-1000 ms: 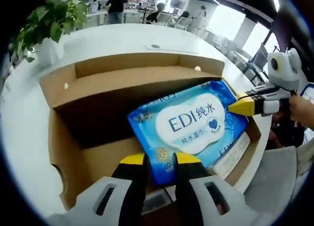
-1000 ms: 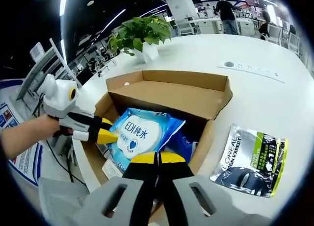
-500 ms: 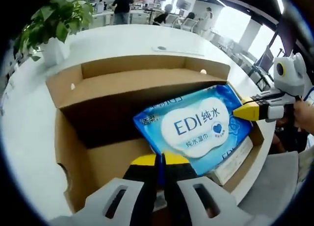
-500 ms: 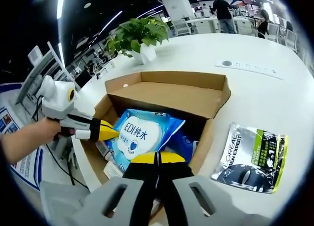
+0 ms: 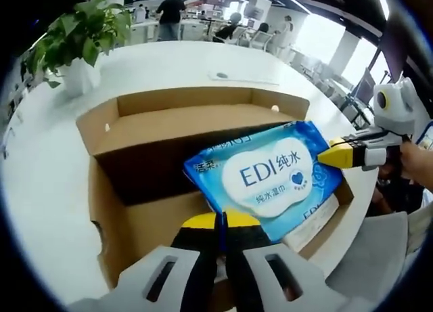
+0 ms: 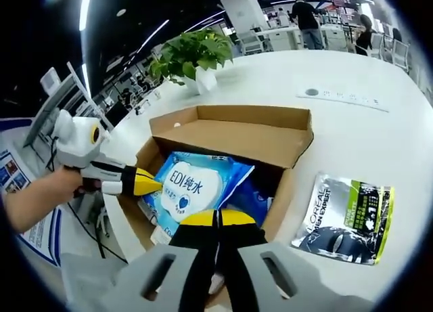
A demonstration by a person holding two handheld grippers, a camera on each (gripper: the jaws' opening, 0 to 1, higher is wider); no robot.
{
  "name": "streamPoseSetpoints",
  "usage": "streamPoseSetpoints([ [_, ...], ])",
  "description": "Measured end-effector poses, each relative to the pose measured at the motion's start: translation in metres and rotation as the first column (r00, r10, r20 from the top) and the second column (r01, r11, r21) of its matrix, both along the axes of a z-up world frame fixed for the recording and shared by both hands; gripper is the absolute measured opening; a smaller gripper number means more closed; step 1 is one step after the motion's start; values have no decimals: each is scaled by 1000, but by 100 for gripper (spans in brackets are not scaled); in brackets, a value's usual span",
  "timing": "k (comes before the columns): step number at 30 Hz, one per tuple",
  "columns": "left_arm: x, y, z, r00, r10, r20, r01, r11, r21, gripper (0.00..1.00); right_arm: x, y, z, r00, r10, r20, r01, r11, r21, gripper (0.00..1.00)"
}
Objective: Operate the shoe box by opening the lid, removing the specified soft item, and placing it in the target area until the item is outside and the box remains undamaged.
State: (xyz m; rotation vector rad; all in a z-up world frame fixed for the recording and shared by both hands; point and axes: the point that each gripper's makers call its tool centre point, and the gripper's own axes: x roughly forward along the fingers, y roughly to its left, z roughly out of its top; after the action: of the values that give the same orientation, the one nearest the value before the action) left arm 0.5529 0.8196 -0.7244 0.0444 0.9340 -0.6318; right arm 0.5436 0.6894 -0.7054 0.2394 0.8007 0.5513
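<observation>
An open brown cardboard shoe box sits on the white table, its lid flap folded back. A blue wet wipes pack marked "EDI" lies tilted at the box's mouth. My left gripper is shut on the pack's near edge. My right gripper comes in from the right, its yellow tips pinched on the pack's far corner. In the right gripper view the same box and pack show; my right gripper is shut at the pack's edge, and my left gripper meets its left side.
More packets lie under the pack in the box. A silver and green L'Oreal sachet lies on the table right of the box. A potted plant stands behind, and a flat socket strip farther back. The table edge runs close by the box.
My left gripper was open around the pack's edge one second ago and has shut on it. The right gripper has stayed pinched at the corner. Both views shifted slightly.
</observation>
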Motion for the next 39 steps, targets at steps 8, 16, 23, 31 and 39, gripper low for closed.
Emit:
streamPoseSetpoints([
  [8, -6, -5, 14, 1000, -1, 0, 1, 1000, -18, 0, -6, -7, 12, 1000, -13, 2, 13, 999, 31, 0],
  [16, -14, -15, 25, 1000, -1, 2, 2, 999, -39, 0, -13, -18, 22, 1000, -23, 4, 23, 999, 46, 0],
  [23, -17, -30, 35, 1000, -9, 12, 10, 998, -59, 0, -19, -34, 30, 999, -42, 9, 42, 998, 54, 0],
  [31, -18, -56, 41, 999, -35, 15, 36, 996, -77, 0, -23, -59, 33, 997, -76, 6, 75, 996, 57, 0],
  [39, -15, -78, 43, 998, -56, 19, 58, 995, -82, 0, -26, -83, 35, 994, -105, 0, 105, 992, 64, 0],
])
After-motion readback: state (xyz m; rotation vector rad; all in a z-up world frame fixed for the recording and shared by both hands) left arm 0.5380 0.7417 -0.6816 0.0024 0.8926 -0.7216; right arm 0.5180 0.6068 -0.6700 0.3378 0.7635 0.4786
